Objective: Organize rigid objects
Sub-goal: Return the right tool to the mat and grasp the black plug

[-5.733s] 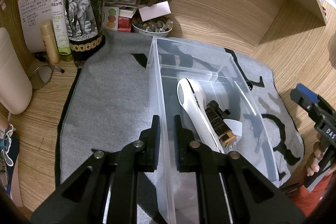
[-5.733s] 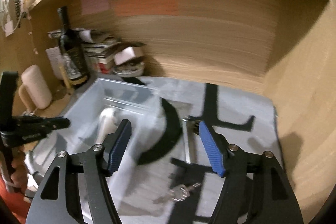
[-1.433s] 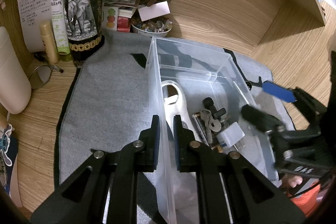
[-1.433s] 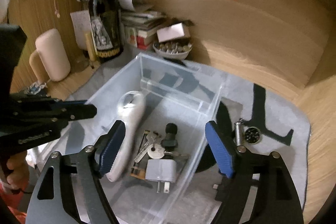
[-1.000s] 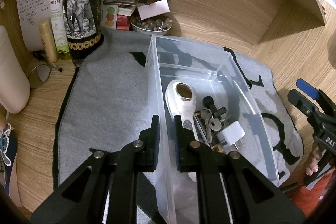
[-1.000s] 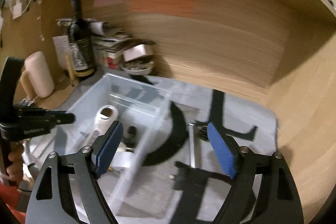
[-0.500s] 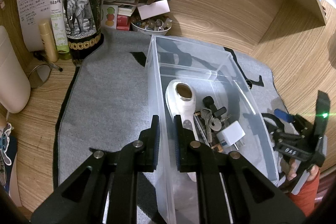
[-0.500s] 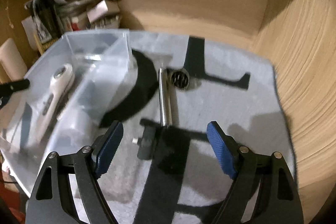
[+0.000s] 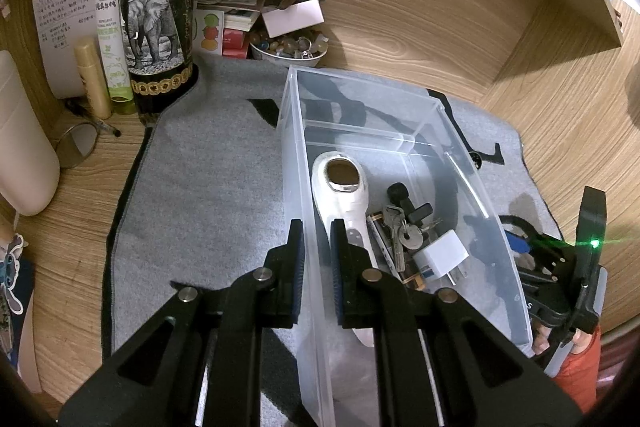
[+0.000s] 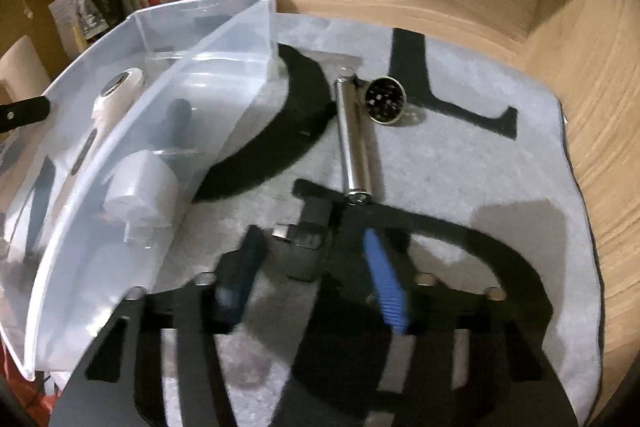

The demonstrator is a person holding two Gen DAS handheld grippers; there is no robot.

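Bin first, from the left wrist: the left gripper is pinched tight on the clear near wall, one finger outside and one inside, steadying the bin on the grey mat. Inside lie a white handset, keys and a white charger. The wall is thin and slick. If the hand leans or twists, the pinch could slide off, or it could tip the bin and send the loose contents skidding.

From the right wrist, the right gripper is low over the mat, just outside the bin's far wall. A small black plug, the next piece to be sorted, lies between its fingers. The jaws have just been closing and are now partly shut. A gap shows on either side of the plug, so it is likely not yet gripped, though blur makes this uncertain.

A metal tube ends just beside the plug, with a round dial next to its far end. A pad landing off-centre could flick the plug away or catch the tube and set it rolling. A shallow hold may also drop the plug on the way over the tall bin wall, or knock it against the rim.
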